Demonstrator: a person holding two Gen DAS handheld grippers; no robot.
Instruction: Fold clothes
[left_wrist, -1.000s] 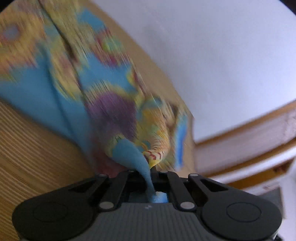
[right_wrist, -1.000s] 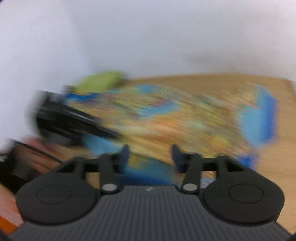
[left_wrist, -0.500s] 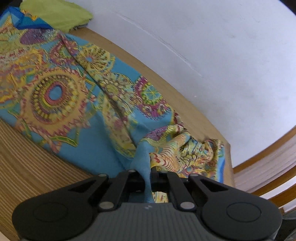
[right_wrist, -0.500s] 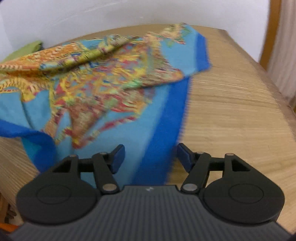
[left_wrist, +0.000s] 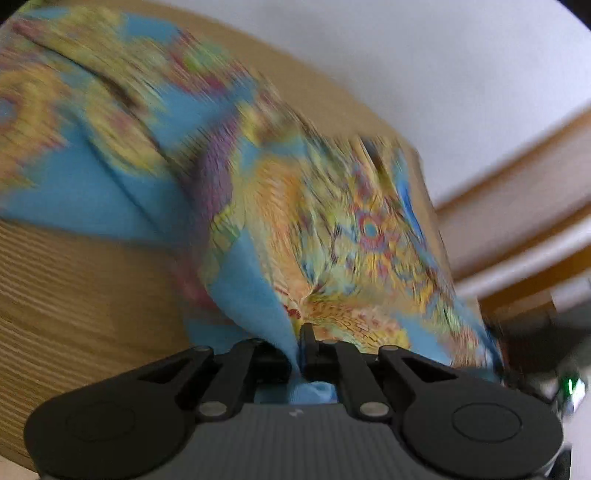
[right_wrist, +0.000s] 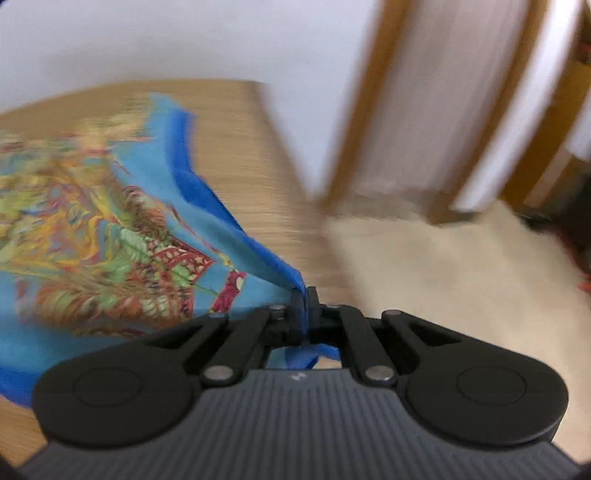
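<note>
Blue patterned cloth (left_wrist: 155, 192) ran lengthwise across the wooden table (left_wrist: 74, 295); I saw my left gripper (left_wrist: 300, 345) and right gripper (right_wrist: 305, 306) each pinching an edge.

The left gripper (left_wrist: 302, 334) has its jaws pressed together, a fold of cloth (left_wrist: 258, 295) pinched between the black fingertips and bunching back into the gap behind them. Its linkage arms are drawn in close to the centre line. It points out over the table, tilted so that the view leans to one side.

The right gripper (right_wrist: 304, 295) is likewise clamped, both fingertips meeting on the cloth's blue hem (right_wrist: 236, 229), with a bit of hem poking through behind the pads. Its linkages are folded inward the same way. It aims toward the table's far corner. Both wrist views are smeared with motion blur.
</note>
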